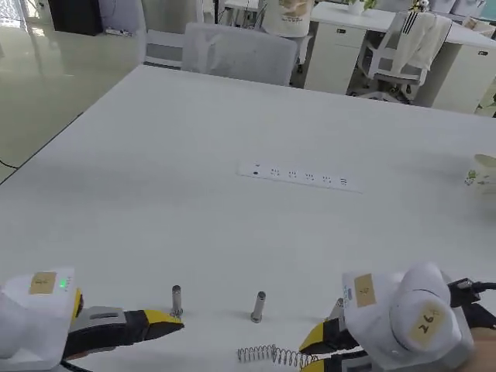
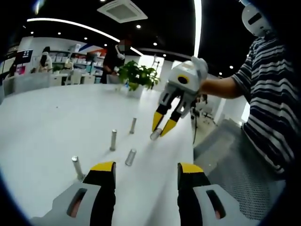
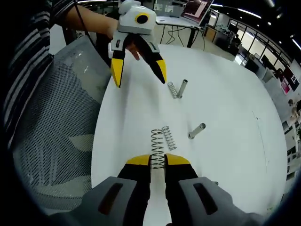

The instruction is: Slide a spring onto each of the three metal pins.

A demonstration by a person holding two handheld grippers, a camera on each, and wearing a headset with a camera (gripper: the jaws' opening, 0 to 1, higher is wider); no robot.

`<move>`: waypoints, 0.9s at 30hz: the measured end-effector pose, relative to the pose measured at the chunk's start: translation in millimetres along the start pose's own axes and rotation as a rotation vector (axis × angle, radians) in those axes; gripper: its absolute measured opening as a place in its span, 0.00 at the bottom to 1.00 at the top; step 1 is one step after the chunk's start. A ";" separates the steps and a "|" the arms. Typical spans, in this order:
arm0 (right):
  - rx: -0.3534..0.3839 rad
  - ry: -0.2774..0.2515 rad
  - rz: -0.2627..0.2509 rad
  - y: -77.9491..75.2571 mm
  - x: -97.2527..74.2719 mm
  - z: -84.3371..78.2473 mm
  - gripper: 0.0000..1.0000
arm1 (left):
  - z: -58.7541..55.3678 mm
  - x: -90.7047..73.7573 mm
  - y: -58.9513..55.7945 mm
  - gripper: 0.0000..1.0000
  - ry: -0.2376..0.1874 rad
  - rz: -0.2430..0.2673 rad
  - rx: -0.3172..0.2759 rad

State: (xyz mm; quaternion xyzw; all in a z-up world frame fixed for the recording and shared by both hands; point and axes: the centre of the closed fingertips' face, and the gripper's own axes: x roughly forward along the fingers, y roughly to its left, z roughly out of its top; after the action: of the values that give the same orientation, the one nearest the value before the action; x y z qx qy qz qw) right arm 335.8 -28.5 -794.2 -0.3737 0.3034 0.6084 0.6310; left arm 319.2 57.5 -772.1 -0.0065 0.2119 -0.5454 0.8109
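The left hand-held gripper (image 1: 172, 322), cut off at the head view's lower corner, has its jaws spread and empty just beside the left pin (image 1: 177, 299). The middle pin (image 1: 259, 306) stands upright on the white bench (image 1: 232, 225). The third pin (image 1: 339, 307) is mostly hidden behind the right hand-held gripper (image 3: 157, 161), whose jaws pinch one end of a thin coiled spring (image 3: 157, 141). A second spring (image 3: 167, 137) lies alongside; whether they touch is unclear.

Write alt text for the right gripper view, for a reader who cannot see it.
The right gripper grips one end of a spring on a white table, a second spring beside it. Beyond stand two metal pins, and the left gripper hangs open.
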 end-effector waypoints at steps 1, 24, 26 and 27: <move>-0.002 0.000 -0.001 0.4 -0.1 0.5 0.08 | -1.0 3.9 -2.5 0.45 0.012 -0.019 0.006; -0.035 -0.019 0.005 12.4 -1.7 11.0 0.08 | 21.6 64.9 -20.3 0.24 -0.022 -0.128 0.063; -0.037 -0.018 0.005 12.5 -1.4 10.8 0.08 | 22.3 66.4 -21.2 0.22 -0.025 -0.131 0.064; -0.038 -0.018 0.004 12.5 -1.4 10.8 0.08 | 22.3 67.3 -21.6 0.22 -0.026 -0.131 0.064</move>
State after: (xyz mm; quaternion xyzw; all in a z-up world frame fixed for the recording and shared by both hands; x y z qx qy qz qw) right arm 322.5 -20.5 -788.5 -0.3794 0.2871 0.6187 0.6251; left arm 329.3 -15.9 -769.2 -0.0014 0.1830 -0.6035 0.7760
